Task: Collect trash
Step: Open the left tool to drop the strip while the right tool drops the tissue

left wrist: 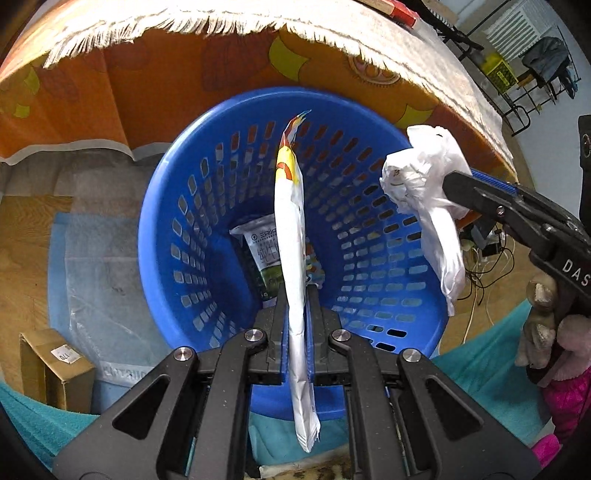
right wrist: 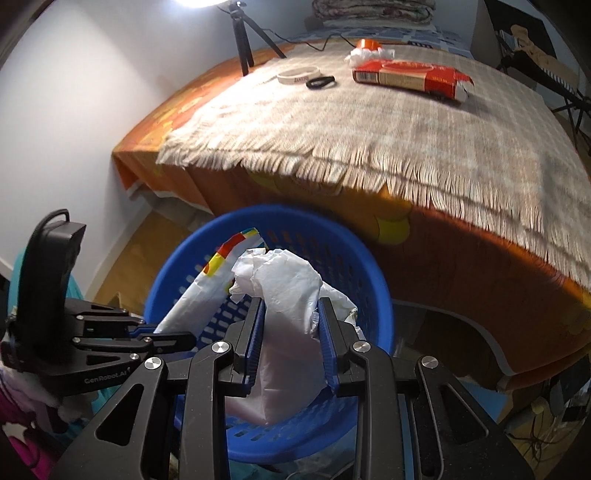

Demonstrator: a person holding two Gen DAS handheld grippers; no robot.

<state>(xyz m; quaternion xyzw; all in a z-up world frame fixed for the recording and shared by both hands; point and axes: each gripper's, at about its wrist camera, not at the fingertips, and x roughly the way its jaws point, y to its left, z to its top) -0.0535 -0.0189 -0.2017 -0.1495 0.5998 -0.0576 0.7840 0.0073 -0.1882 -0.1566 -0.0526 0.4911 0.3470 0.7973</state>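
A blue slotted basket (left wrist: 184,236) (right wrist: 369,295) stands on the floor below the table edge. My left gripper (left wrist: 296,291) is shut on a flat white snack wrapper (left wrist: 291,229) with a yellow and red end, held upright over the basket mouth. My right gripper (right wrist: 290,302) is shut on a crumpled white plastic bag (right wrist: 288,295) above the basket; in the left wrist view the crumpled white plastic bag (left wrist: 424,177) hangs over the right rim. A green and white packet (left wrist: 264,254) lies at the basket bottom. The snack wrapper (right wrist: 207,291) and the left gripper (right wrist: 173,338) show at left in the right wrist view.
The table (right wrist: 369,129) carries a fringed grey cloth over an orange cover, with a red carton (right wrist: 410,75), a white tape ring (right wrist: 298,75), a black loop (right wrist: 320,82) and a tripod (right wrist: 245,33). A cardboard box (left wrist: 55,369) sits on the floor at left.
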